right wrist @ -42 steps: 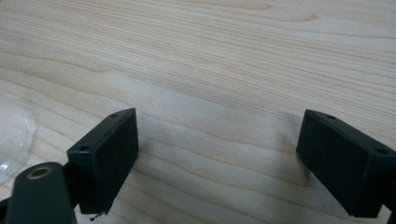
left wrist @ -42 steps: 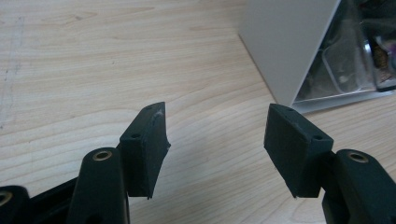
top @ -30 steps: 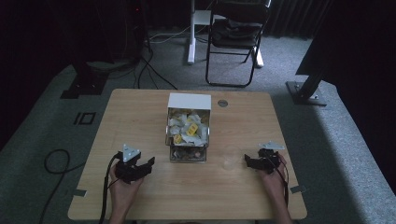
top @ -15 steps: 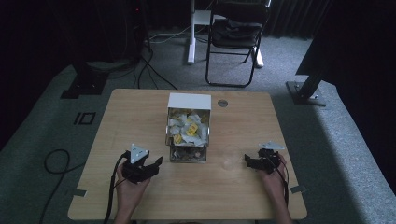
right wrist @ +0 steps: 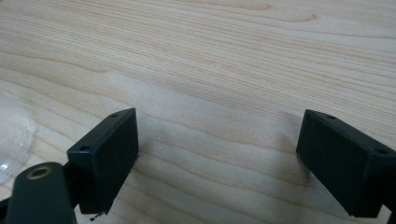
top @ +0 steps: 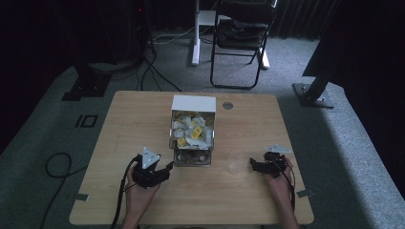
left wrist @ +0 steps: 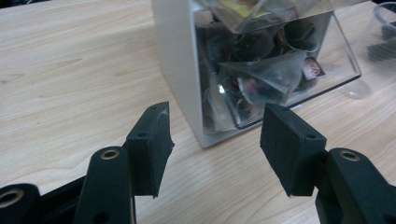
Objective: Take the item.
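Note:
A white box with a clear front stands at the middle of the table, stuffed with tea bags. My left gripper lies just left of the box's near corner, open and holding nothing. In the left gripper view its jaws point at the box's clear wall, with pyramid tea bags behind it. A clear plastic cup stands right of the box. My right gripper rests beside that cup, open over bare wood, with the cup's rim at its left.
The wooden table has a round cable hole near its far edge. Behind the table are a folding chair and a white desk leg. Cables lie on the floor at the left.
My left gripper has slid to the right, closer to the box's near corner. The right gripper has stayed in place.

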`<state>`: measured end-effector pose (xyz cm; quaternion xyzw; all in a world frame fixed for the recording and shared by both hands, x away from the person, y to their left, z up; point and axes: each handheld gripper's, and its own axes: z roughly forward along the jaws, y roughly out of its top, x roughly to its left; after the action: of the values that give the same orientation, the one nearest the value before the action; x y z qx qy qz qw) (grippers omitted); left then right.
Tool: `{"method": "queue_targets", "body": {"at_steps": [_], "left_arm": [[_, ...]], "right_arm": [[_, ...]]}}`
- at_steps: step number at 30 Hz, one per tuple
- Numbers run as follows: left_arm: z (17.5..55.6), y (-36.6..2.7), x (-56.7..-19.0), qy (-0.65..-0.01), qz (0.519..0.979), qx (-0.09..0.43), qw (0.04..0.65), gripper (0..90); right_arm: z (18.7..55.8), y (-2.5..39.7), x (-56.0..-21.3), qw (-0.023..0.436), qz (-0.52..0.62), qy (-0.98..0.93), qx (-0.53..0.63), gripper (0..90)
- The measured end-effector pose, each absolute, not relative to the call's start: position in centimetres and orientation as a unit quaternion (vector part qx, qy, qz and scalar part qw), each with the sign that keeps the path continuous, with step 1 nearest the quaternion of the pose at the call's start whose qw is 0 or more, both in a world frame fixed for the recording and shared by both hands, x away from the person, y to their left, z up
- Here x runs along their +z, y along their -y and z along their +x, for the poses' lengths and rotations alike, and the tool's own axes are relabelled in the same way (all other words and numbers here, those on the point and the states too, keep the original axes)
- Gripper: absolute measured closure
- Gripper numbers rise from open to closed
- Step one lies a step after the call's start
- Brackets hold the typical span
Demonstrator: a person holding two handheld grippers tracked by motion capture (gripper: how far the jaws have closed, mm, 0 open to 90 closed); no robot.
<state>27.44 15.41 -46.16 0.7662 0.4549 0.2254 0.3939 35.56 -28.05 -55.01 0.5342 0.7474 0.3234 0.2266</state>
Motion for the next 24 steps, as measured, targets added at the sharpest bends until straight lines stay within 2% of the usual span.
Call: {"method": "queue_targets", "body": {"at_steps": [24], "left_arm": [[27.3, -12.9, -46.0, -0.42, 0.782, 0.224, 0.402, 44.9]], "right_arm": [[35.6, 28.0, -55.0, 0.227, 0.534, -0.747, 0.323, 12.5]]}}
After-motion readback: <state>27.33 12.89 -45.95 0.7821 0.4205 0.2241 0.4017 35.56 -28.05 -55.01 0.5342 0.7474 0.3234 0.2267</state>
